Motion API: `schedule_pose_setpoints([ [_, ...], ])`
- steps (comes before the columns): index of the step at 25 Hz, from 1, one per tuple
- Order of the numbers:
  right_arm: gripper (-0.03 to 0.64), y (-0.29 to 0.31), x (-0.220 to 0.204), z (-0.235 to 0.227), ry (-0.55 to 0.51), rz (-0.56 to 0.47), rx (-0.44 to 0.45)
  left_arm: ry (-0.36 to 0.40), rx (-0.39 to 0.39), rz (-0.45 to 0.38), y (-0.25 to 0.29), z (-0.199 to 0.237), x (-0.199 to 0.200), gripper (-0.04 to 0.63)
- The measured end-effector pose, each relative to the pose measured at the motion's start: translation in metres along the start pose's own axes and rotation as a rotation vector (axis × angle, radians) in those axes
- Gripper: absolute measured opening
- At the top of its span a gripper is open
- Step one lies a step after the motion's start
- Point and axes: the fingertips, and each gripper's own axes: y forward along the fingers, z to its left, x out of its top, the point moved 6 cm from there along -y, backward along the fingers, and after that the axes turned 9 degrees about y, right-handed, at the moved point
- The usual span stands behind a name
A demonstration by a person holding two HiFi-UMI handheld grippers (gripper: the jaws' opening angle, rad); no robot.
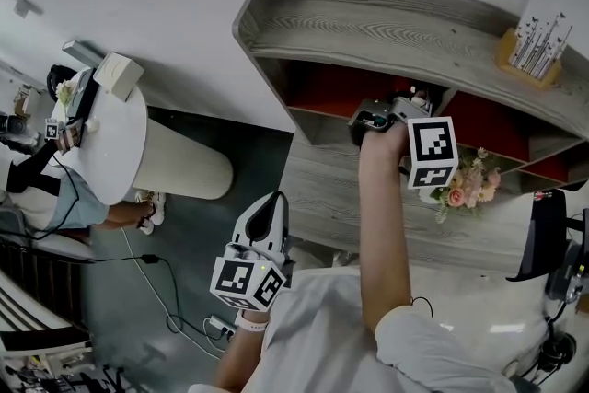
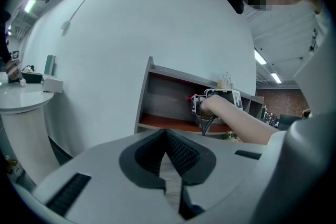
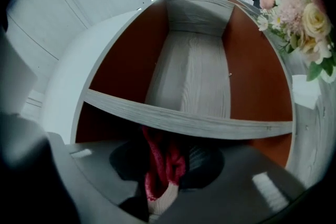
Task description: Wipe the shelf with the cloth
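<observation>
The grey wooden shelf point(image 1: 386, 23) with red-brown inner panels hangs on the white wall. My right gripper point(image 1: 370, 117) reaches into its upper left compartment, arm stretched out. In the right gripper view the jaws are shut on a red cloth point(image 3: 164, 162), which bunches between the pads just under a grey shelf board point(image 3: 184, 119). The left gripper view shows a bit of red cloth point(image 2: 189, 97) at the right gripper's tip inside the compartment. My left gripper point(image 1: 265, 225) hangs low near my body, away from the shelf, with its jaws shut and nothing in them.
Pink flowers point(image 1: 469, 184) stand on the lower shelf right of my arm. A small wooden box of cards point(image 1: 534, 46) sits on the shelf top. At left stands a round white table point(image 1: 110, 143) with a seated person; cables point(image 1: 156, 290) lie on the floor.
</observation>
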Motion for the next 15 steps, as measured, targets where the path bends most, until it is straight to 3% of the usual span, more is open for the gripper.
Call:
schedule_pose_setpoints([
  [9,0.121,-0.018,0.002,-0.042,0.110,-0.004,-0.261,-0.024,0.017,0.004,-0.010,0.011,-0.011,0.006],
  [15,0.121,-0.040,0.004,-0.053,0.141,0.011,-0.369,-0.035,0.007,-0.002,-0.011,0.013,-0.012,0.006],
])
